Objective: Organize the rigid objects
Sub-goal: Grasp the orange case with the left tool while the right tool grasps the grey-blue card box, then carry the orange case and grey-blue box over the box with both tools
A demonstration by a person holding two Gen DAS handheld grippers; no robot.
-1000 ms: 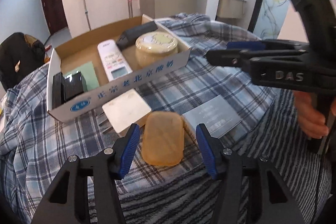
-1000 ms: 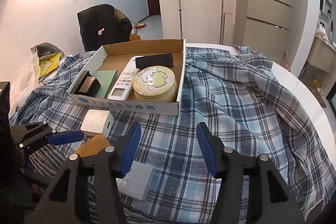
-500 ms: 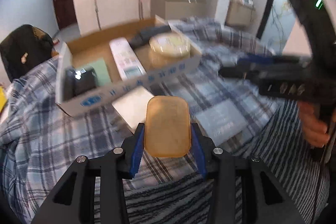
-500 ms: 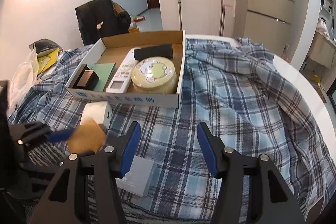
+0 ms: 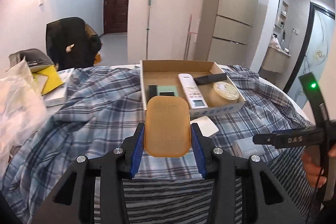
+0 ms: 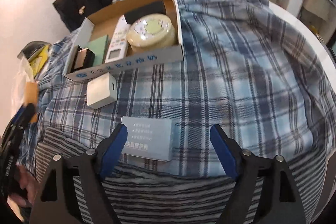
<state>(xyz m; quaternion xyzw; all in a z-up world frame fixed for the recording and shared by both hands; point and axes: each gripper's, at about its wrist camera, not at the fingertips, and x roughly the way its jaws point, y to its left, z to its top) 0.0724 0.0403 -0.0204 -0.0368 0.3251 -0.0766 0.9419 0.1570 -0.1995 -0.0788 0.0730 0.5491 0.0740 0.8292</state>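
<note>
My left gripper is shut on an orange translucent soap-like block and holds it lifted above the plaid cloth, short of the cardboard box. The box holds a white remote, a round cream tin, a black case, a green card and a small black box. My right gripper is open, low over a grey-blue card box. A white charger lies on the cloth in front of the cardboard box.
The table is covered with a blue plaid cloth over a striped cloth. A plastic bag, a yellow folder and a white box lie at the left. A chair with a dark coat stands behind.
My left gripper closed on the orange block and lifted it off the cloth. My right gripper moved down and forward over the grey-blue card box.
</note>
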